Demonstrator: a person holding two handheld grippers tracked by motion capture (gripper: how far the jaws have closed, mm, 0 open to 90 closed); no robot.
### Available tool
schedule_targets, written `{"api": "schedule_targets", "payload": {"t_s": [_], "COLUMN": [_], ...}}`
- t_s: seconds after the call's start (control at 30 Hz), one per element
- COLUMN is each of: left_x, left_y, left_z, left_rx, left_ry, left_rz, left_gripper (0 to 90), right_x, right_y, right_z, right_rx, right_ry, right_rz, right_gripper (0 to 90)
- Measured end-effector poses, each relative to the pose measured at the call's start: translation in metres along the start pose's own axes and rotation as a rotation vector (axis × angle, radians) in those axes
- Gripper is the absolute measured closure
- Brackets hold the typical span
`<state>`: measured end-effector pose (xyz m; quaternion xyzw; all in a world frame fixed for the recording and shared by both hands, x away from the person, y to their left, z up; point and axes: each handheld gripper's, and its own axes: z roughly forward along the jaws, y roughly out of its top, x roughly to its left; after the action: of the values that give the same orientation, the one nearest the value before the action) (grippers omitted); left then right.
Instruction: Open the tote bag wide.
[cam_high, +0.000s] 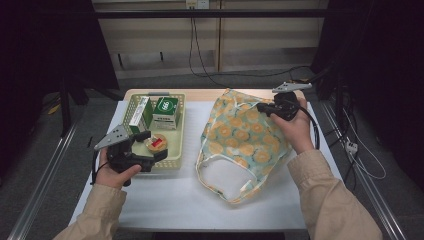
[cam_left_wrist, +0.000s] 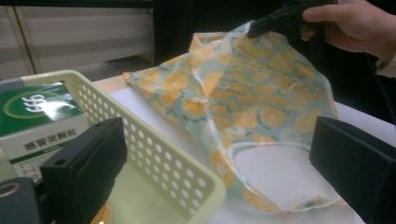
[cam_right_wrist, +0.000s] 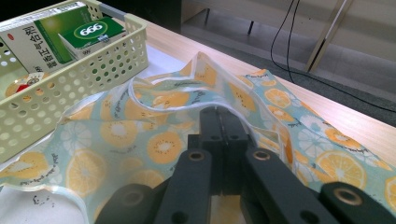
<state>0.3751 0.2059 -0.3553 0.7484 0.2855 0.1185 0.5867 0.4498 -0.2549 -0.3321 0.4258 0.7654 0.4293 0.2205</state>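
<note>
1. The soft cloth bag printed with orange slices on pale blue (cam_high: 245, 142) lies on the right half of the white table (cam_high: 190, 200), just right of the pale yellow perforated plastic basket (cam_high: 176, 150). Its mouth gapes toward the near edge.
2. The fabric looks thin, light and limp. I judge it will drape and fold rather than keep any shape, so a pinch on the stitched rim or a handle strap should hold better than one on the loose panel.
3. The right gripper (cam_right_wrist: 218, 122) has its jaws pressed together on a fold of the bag at the far right, lifting that part off the table.
4. The right hand (cam_high: 296, 131) reaches forward, forearm angled in from the near right.
5. The left gripper (cam_high: 150, 145) hovers over the basket's near end with its jaws wide apart and nothing between them.
6. The left hand (cam_high: 114, 172) grips its handle from the near side. The basket holds green and white cardboard boxes (cam_high: 154, 112) and a small round red-topped tin (cam_high: 157, 143).
</note>
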Motion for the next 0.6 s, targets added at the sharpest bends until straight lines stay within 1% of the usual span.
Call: {"api": "schedule_targets", "payload": {"t_s": [0.1,0.17,0.23,0.27,0.33,0.37,0.4,0.43,0.53,0.57,0.6], "left_x": [0.009,0.016,0.023,0.027,0.032,0.035,0.037,0.040,0.047,0.050,0.052], "left_y": [0.007,0.011,0.014,0.015,0.016,0.016,0.016,0.015,0.015,0.014,0.014], "left_z": [0.003,0.007,0.010,0.012,0.016,0.018,0.021,0.022,0.028,0.030,0.032], "left_rx": [0.008,0.025,0.028,0.036,0.046,0.058,0.075,0.079,0.095,0.094,0.101], "left_ry": [0.009,0.011,0.007,0.007,0.015,0.009,0.018,0.022,0.026,0.019,0.021], "left_rz": [0.006,0.011,0.003,0.011,0.016,0.011,0.017,0.028,0.034,0.029,0.026], "left_gripper": [4.2,4.2,4.3,4.3,4.3,4.4,4.6,4.6,4.9,4.8,4.9], "right_x": [0.002,0.003,0.003,0.004,0.003,0.003,0.003,0.003,0.004,0.004,0.004], "right_y": [0.000,0.000,0.000,0.001,0.000,0.000,0.000,-0.001,-0.002,-0.002,-0.002], "right_z": [0.001,0.003,0.003,0.004,0.004,0.004,0.004,0.004,0.005,0.005,0.005], "right_rx": [0.001,0.002,0.004,0.004,0.005,0.007,0.006,0.002,0.007,0.007,0.006], "right_ry": [0.005,0.007,0.009,0.009,0.010,0.009,0.009,0.009,0.008,0.008,0.008], "right_rz": [-0.002,-0.009,-0.010,-0.011,-0.011,-0.012,-0.014,-0.012,-0.012,-0.011,-0.010], "right_gripper": [90.0,90.0,90.0,90.0,90.0,90.0,90.0,90.0,90.0,90.0,90.0]}}
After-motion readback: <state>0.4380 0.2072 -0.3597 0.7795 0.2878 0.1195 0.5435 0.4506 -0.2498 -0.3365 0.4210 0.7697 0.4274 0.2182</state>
